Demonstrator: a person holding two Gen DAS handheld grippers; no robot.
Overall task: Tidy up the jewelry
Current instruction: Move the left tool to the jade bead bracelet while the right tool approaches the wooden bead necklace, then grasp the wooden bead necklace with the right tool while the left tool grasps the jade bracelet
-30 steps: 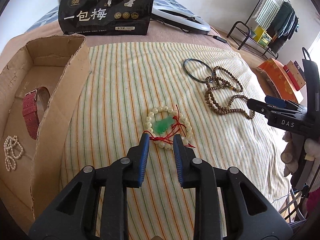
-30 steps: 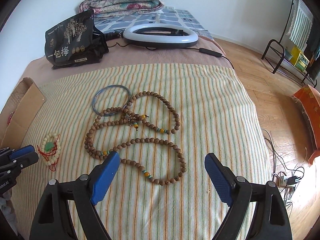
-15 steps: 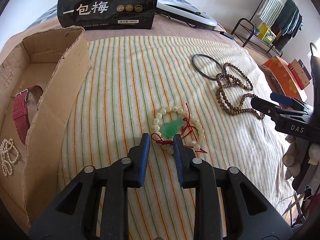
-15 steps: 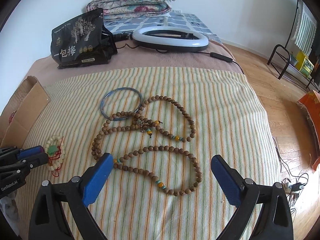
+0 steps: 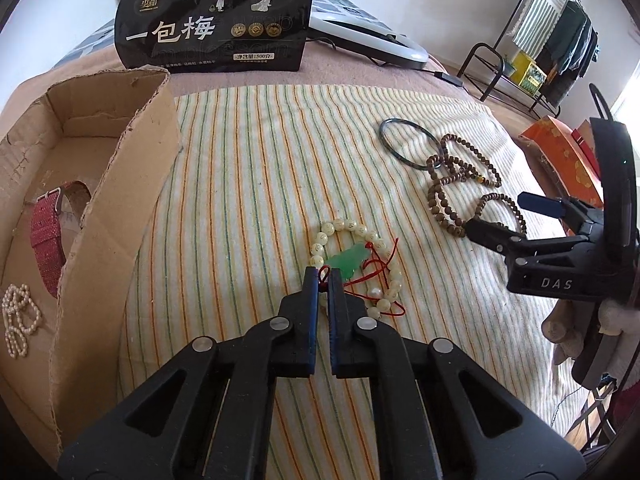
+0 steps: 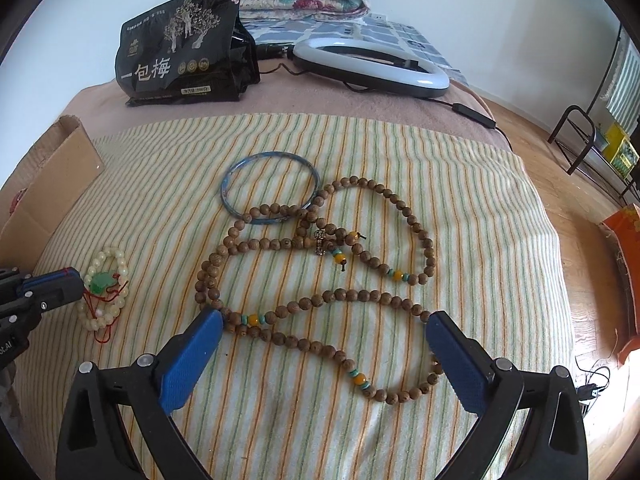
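A cream bead bracelet (image 5: 357, 258) with a green pendant and red cord lies on the striped cloth (image 5: 248, 184). My left gripper (image 5: 323, 276) is shut on the bracelet's near edge; it also shows in the right wrist view (image 6: 78, 280) at the bracelet (image 6: 105, 292). My right gripper (image 6: 320, 322) is wide open above a long brown bead necklace (image 6: 320, 272), which overlaps a blue bangle (image 6: 270, 188). The right gripper shows in the left wrist view (image 5: 508, 220) near the necklace (image 5: 456, 184) and bangle (image 5: 406, 142).
A cardboard box (image 5: 100, 184) at the left holds a red watch strap (image 5: 46, 232) and a pearl string (image 5: 18, 320). A black snack bag (image 5: 212, 16) and a ring light (image 6: 372, 66) lie at the back. A rack (image 5: 520, 68) stands right.
My left gripper has closed its jaws on the near edge of the cream bracelet. The right gripper has edged forward over the brown necklace and stays open.
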